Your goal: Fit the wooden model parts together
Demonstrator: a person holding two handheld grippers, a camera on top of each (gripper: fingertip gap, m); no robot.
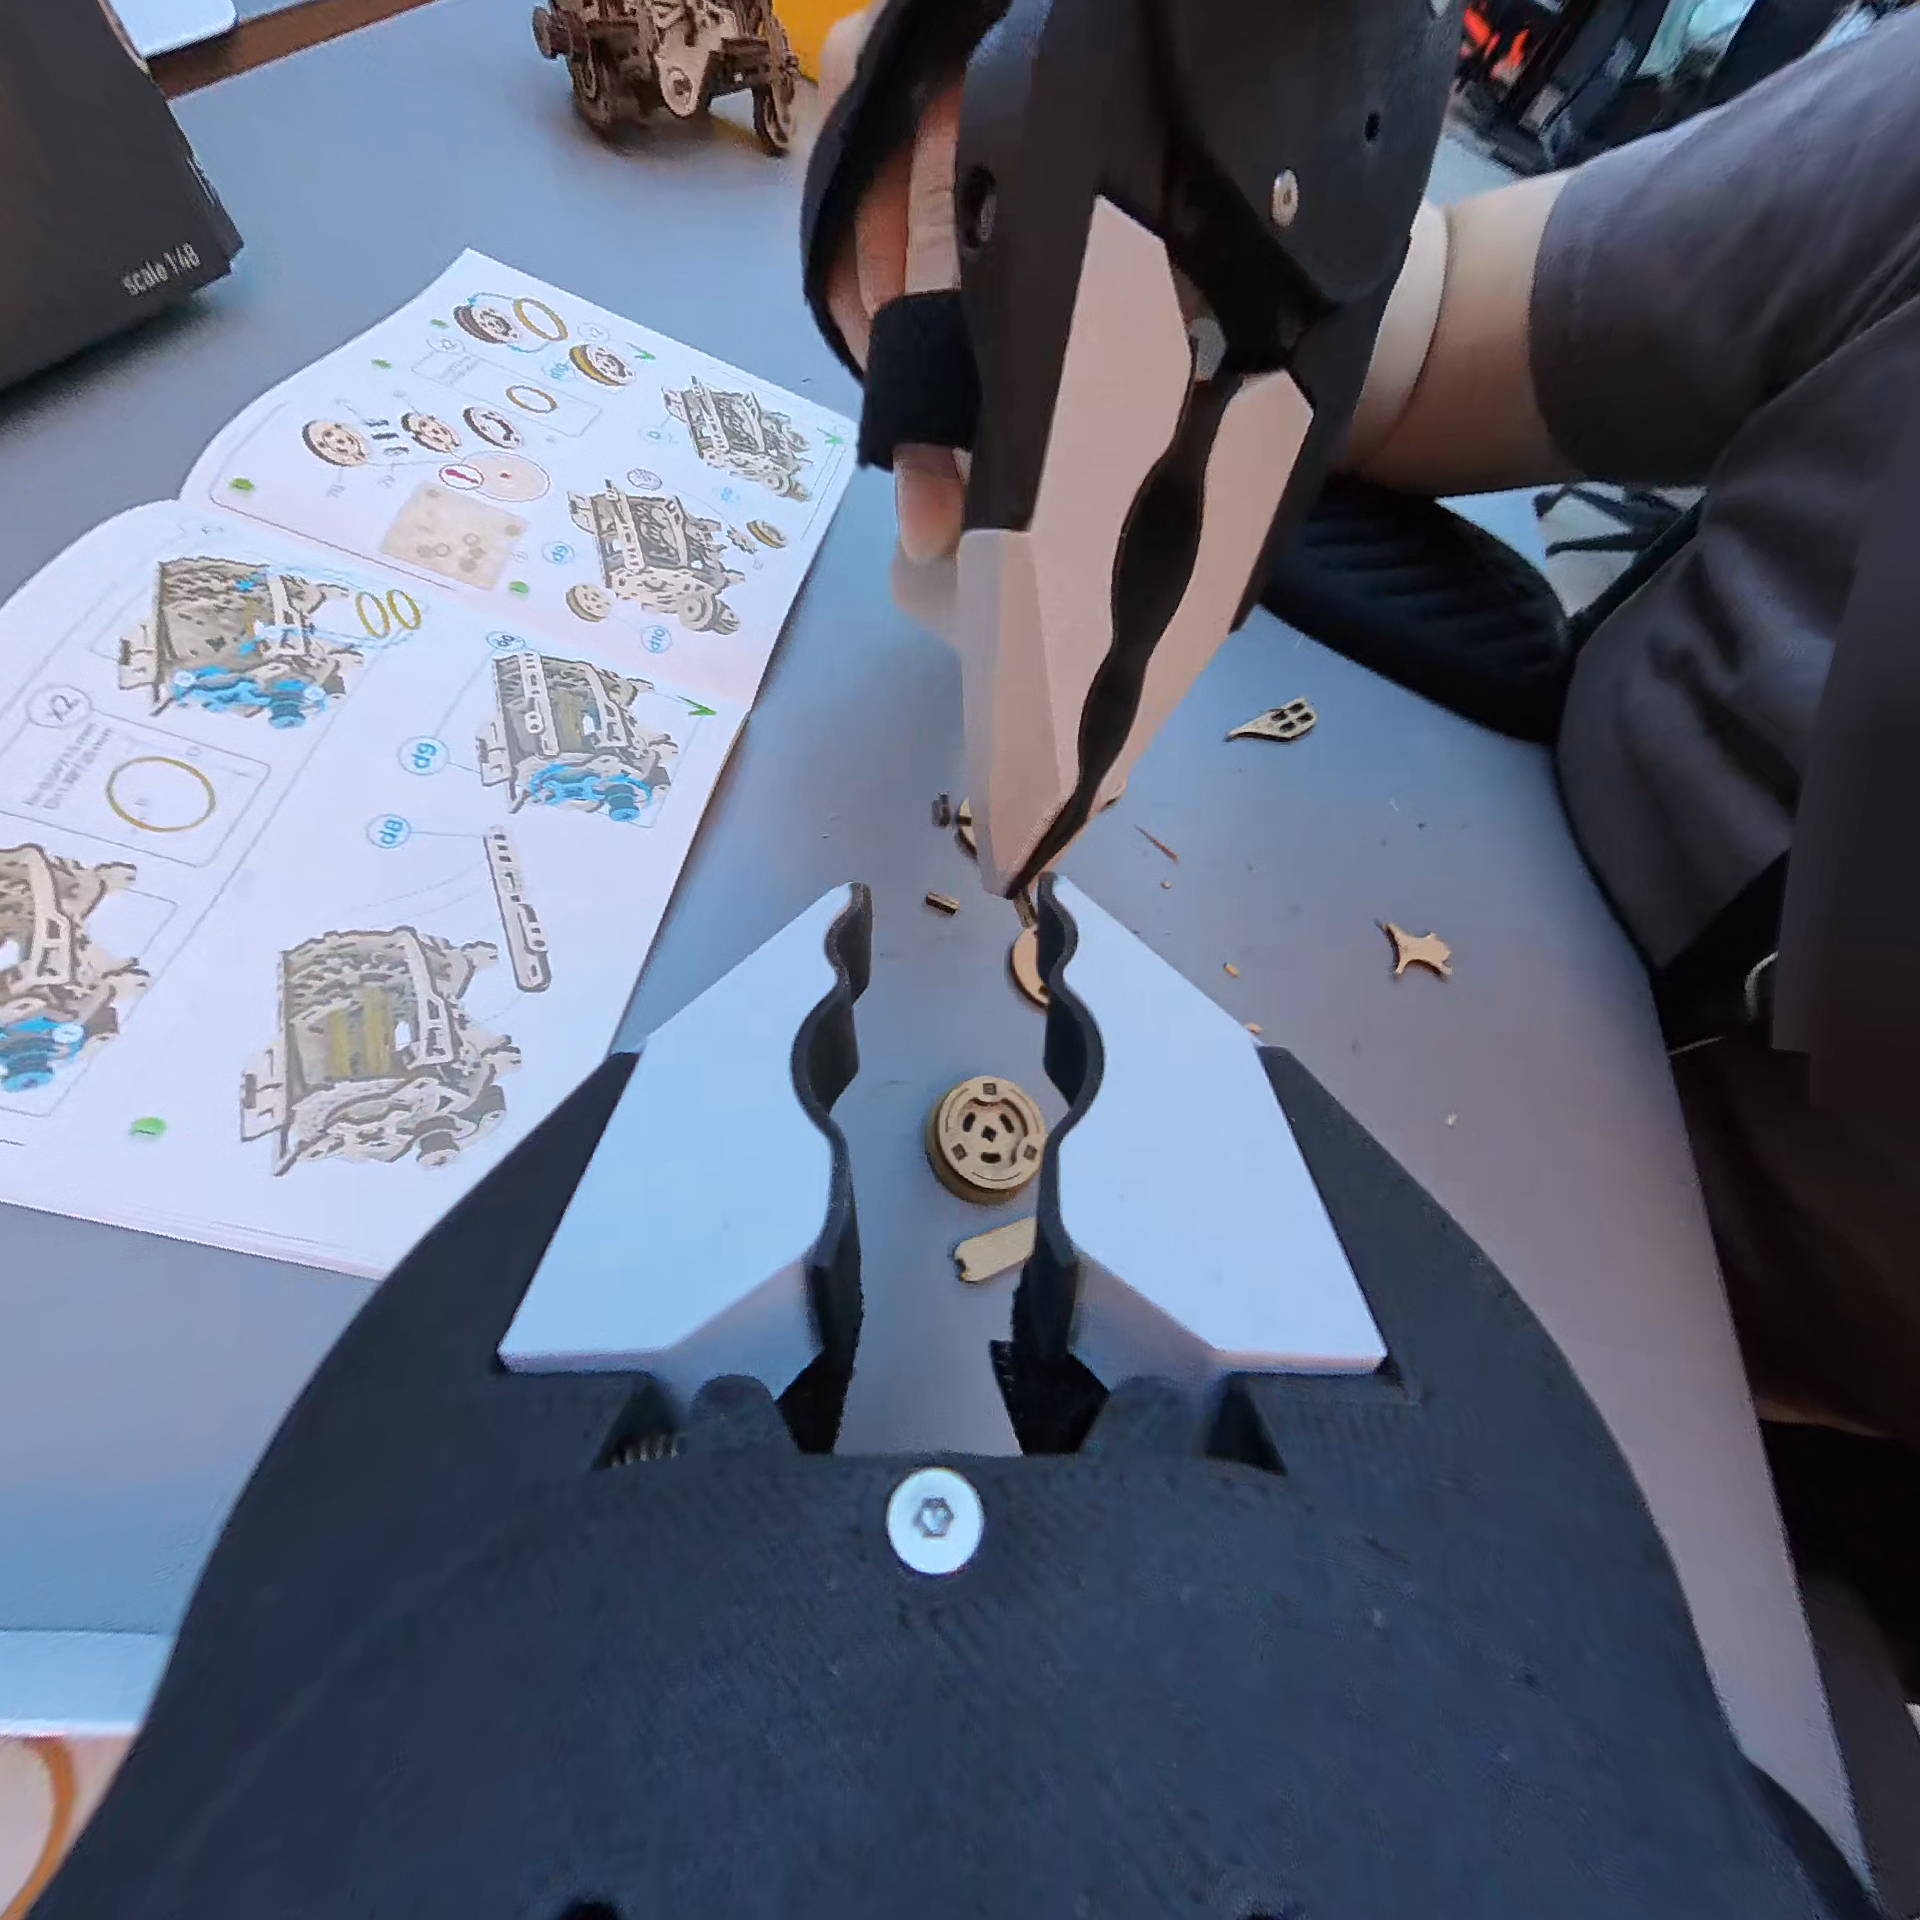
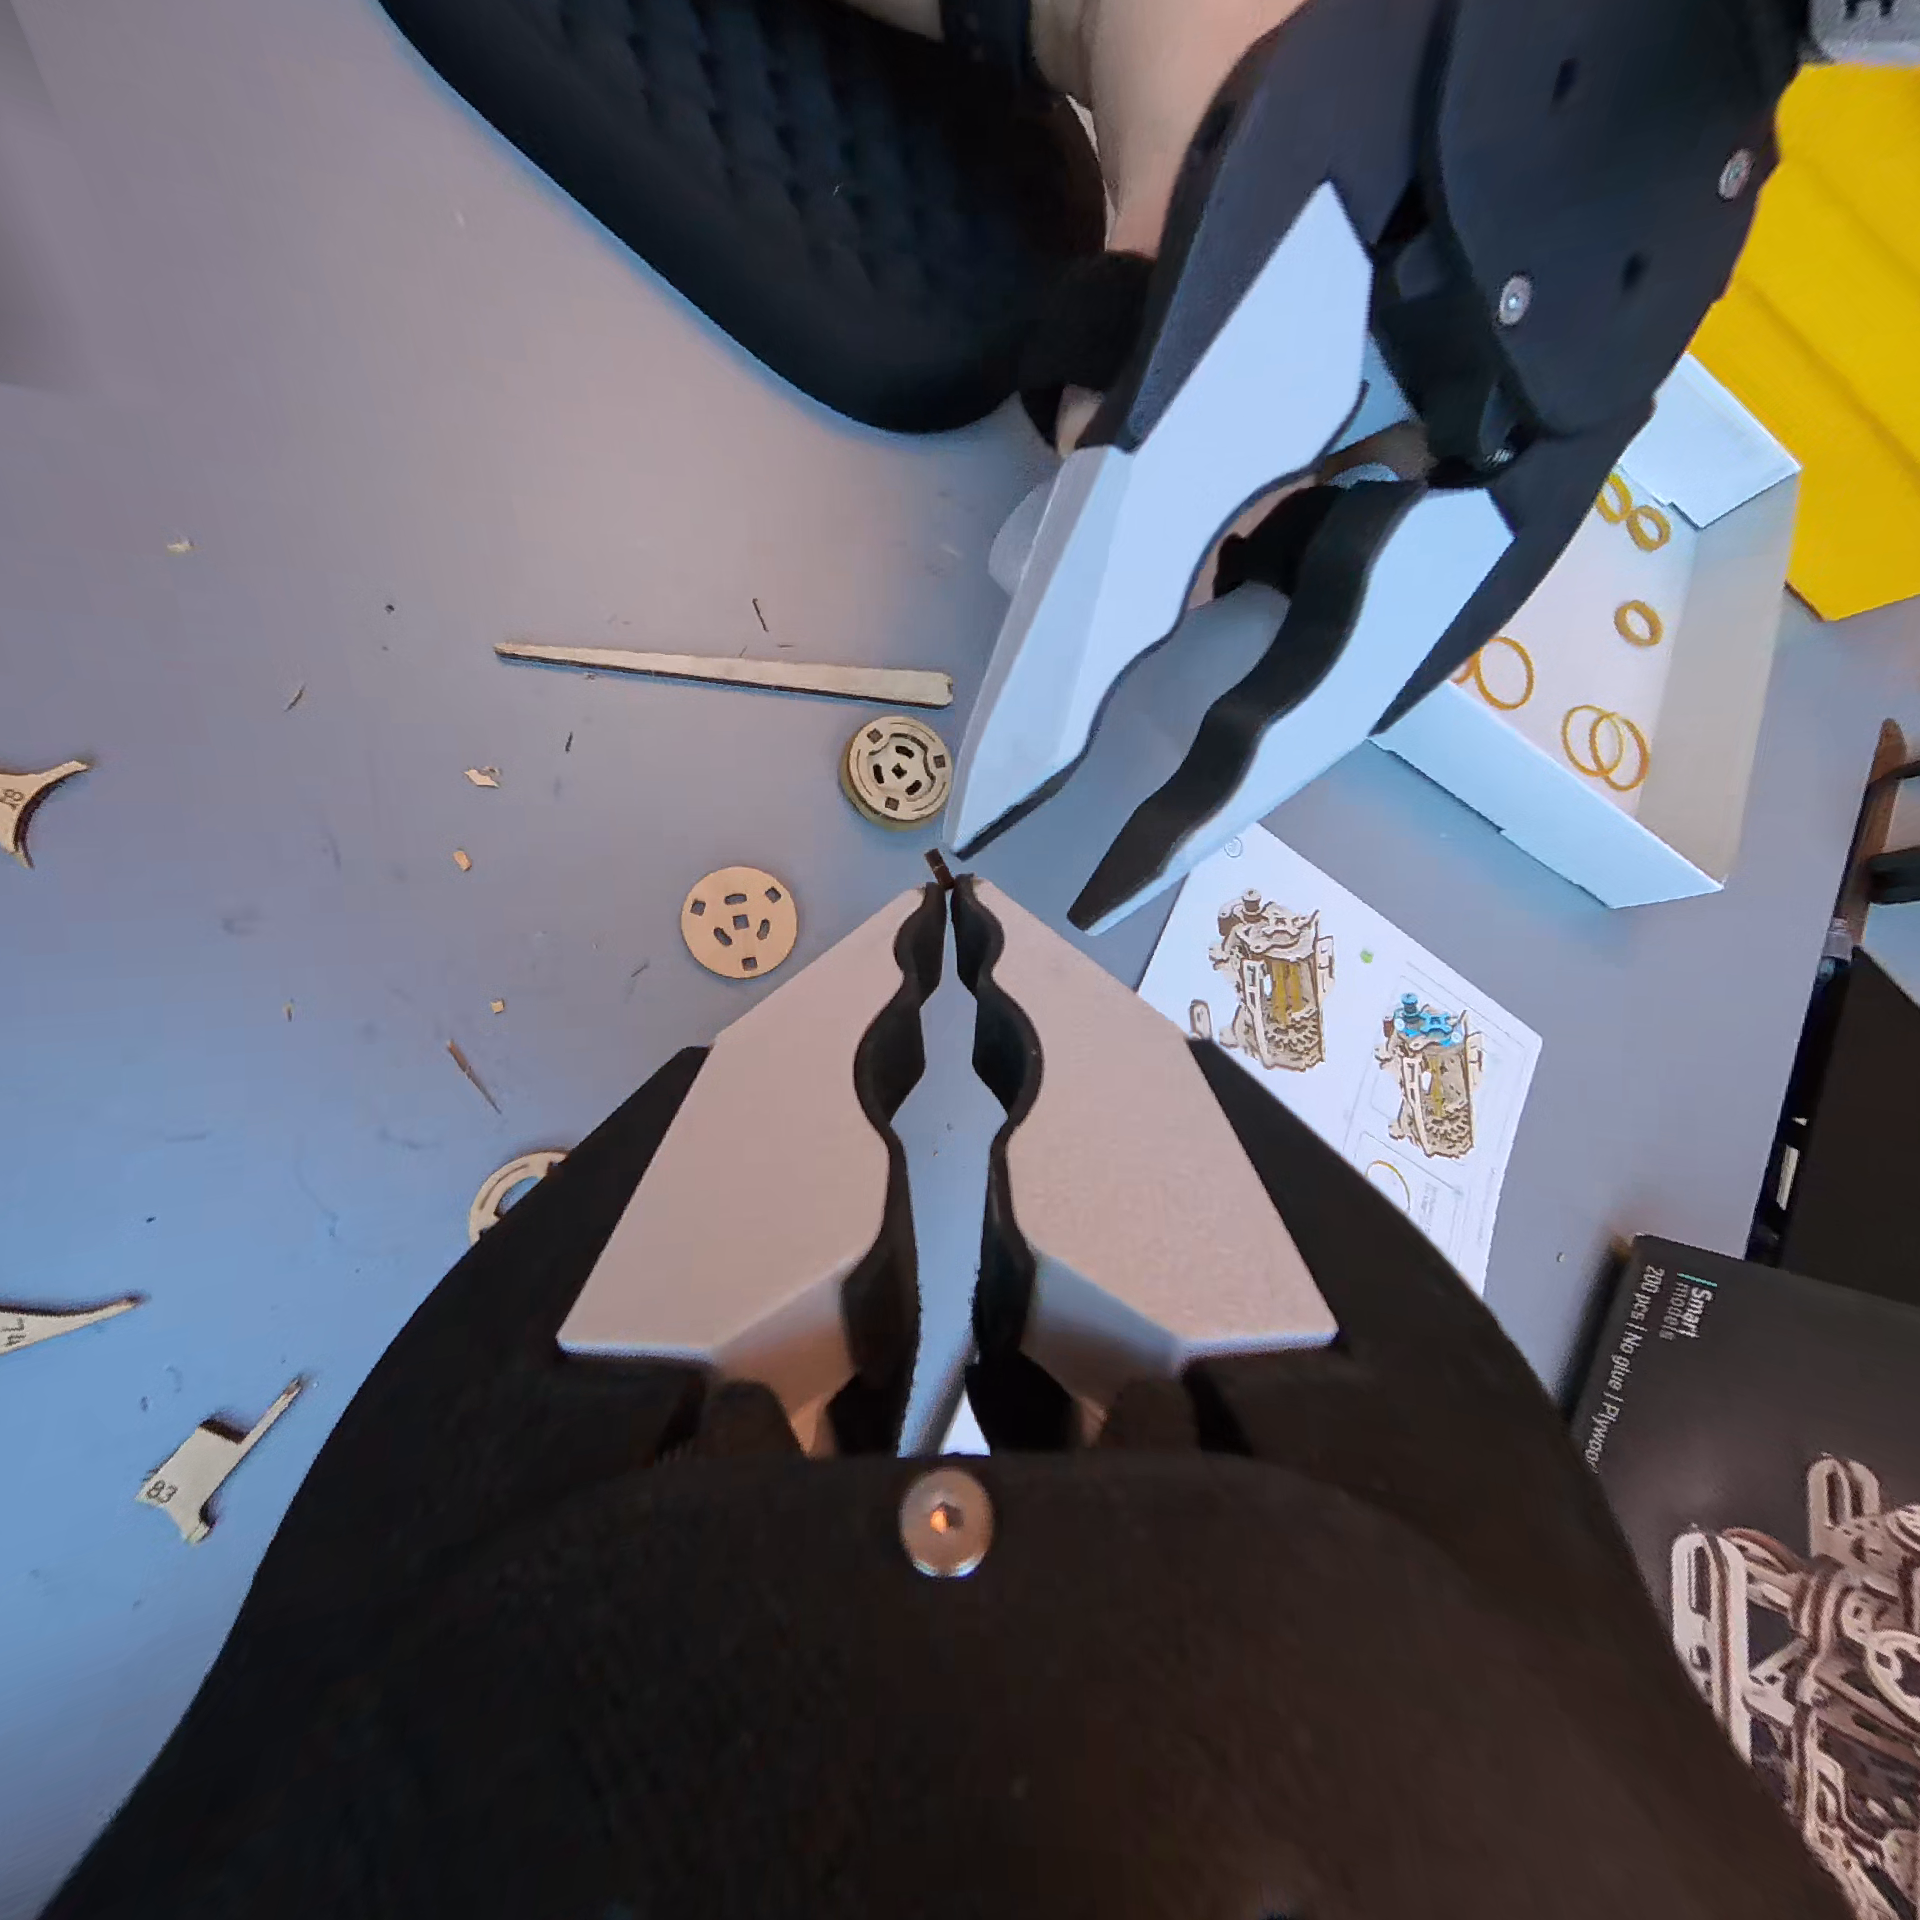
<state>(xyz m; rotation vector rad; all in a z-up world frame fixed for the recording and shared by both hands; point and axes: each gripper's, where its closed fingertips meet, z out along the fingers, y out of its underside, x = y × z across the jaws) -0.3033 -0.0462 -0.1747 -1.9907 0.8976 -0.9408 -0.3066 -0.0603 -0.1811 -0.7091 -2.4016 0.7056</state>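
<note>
Wooden model parts lay scattered over the grey table [image 2: 312,436], and the smallest of them, a dark sliver of a peg [image 2: 936,864], was pinched at the very tips of the right gripper [image 2: 950,894], whose fingers were pressed together on it so that only its end poked out beyond them. In the left wrist view that gripper [image 1: 1023,883] came down steeply from above, tips nearly at the table. A thick slotted wheel [image 1: 985,1139] lay on the table between the spread fingers of the left gripper [image 1: 951,899], touched by neither, with a small flat tab [image 1: 995,1247] just below it. From the right wrist view the same wheel [image 2: 896,771] sat just beside the left gripper [image 2: 1023,878], whose fingers stood apart around nothing. A thin flat disc [image 2: 739,922] with cut-outs lay near the right fingertips, a long wooden strip [image 2: 727,670] beyond the wheel, and offcuts were strewn farther out. An open instruction booklet [image 1: 343,727] lay to the left, an assembled wooden vehicle [image 1: 675,62] stood at the far edge, and a white tray [image 2: 1558,810] held yellow rubber bands [image 2: 1605,746] beside a dark product box [image 2: 1766,1507].
</note>
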